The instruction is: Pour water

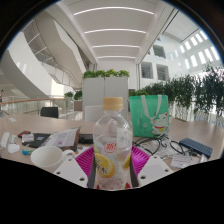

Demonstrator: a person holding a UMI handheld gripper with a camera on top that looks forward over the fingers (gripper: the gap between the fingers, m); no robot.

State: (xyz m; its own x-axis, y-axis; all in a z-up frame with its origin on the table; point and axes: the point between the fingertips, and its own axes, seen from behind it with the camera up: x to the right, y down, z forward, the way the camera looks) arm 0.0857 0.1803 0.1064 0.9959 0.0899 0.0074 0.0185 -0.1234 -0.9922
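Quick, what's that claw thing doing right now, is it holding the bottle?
Gripper: closed on the plastic bottle, both pink pads pressing its sides, bottle upright.

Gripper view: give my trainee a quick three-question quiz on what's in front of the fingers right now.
1. True or false: the water bottle stands between the gripper fingers.
2. What sits left of the bottle? A) white cup B) kettle C) plate
3. What colour is the bag behind the bottle, to its right?

Key: 1 true. 2 A, the white cup. 3 green, the green bag.
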